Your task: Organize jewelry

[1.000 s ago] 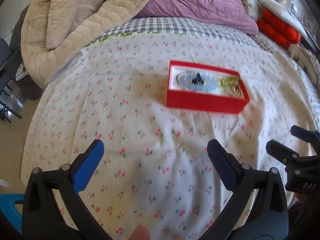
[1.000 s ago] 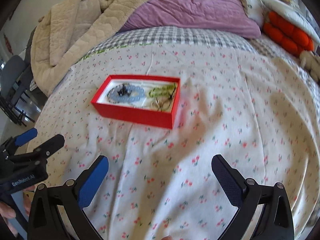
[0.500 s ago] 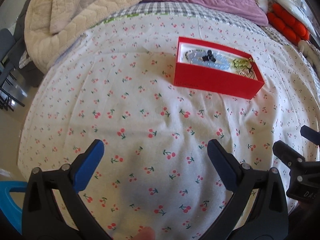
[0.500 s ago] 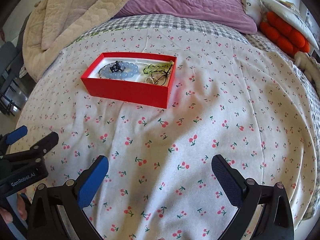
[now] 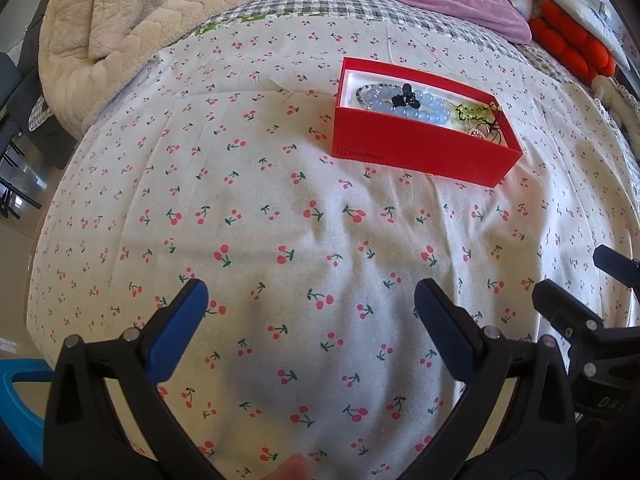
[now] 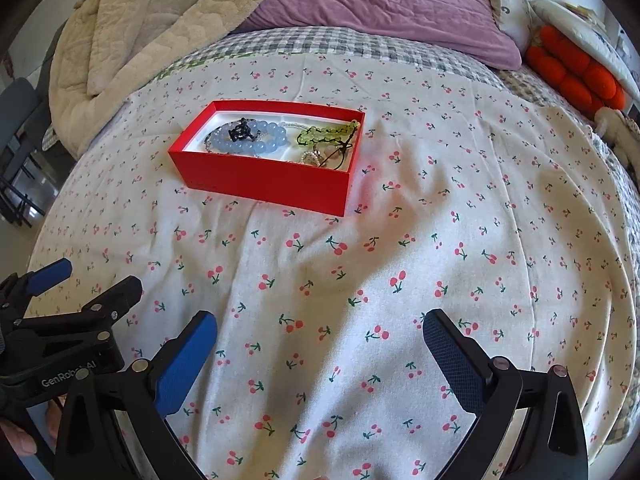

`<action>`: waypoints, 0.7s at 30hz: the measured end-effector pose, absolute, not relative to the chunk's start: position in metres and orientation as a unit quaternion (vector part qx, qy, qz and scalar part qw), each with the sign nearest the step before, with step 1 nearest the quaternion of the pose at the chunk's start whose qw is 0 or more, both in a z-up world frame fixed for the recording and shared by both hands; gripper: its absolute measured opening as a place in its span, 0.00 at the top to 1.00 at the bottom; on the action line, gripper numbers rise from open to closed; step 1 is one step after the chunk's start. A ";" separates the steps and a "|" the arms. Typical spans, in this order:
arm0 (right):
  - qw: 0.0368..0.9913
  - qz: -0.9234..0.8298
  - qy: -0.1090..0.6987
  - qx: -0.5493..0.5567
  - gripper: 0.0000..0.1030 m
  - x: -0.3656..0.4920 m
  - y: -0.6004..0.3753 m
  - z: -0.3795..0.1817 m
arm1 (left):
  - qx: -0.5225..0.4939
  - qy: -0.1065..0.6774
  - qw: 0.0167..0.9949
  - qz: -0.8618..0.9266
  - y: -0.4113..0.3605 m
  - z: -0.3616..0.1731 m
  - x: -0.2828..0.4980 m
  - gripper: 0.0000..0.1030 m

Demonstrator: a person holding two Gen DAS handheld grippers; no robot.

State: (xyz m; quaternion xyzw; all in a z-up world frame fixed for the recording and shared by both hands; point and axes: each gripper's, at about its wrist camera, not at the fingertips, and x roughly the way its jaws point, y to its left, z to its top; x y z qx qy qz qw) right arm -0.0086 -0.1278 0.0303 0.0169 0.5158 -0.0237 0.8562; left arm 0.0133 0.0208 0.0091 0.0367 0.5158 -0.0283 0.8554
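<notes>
The left gripper (image 5: 308, 300) and right gripper (image 6: 320, 330) hover over the cherry-print bedsheet (image 6: 440, 220) near its front edge, both spread wide and empty. The red box (image 6: 264, 178) sits mid-bed, holding a blue bead bracelet (image 6: 256, 142) and green bead strand (image 6: 326, 133). Approach from above, narrowing the fingers to take one strand without snagging its neighbours.

An open red box (image 6: 264, 178) is set on the bed; blue beads (image 6: 256, 142) and green beads (image 6: 326, 133) are kept inside.

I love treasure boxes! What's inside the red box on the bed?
The red box holds a blue bead bracelet with a black piece on it, green beads and a small sparkly piece. Whatever lies under them is covered.
</notes>
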 end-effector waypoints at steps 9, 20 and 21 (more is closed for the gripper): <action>0.856 -0.025 0.517 0.013 0.00 -0.010 -0.128 0.029 | 0.040 0.510 0.859 -0.029 0.021 0.012 0.013 0.00; 0.856 -0.023 0.517 0.011 0.00 -0.009 -0.127 0.030 | 0.049 0.505 0.861 -0.025 0.018 0.013 0.011 0.00; 0.856 -0.022 0.517 0.011 0.00 -0.009 -0.127 0.030 | 0.049 0.505 0.862 -0.025 0.019 0.013 0.011 0.00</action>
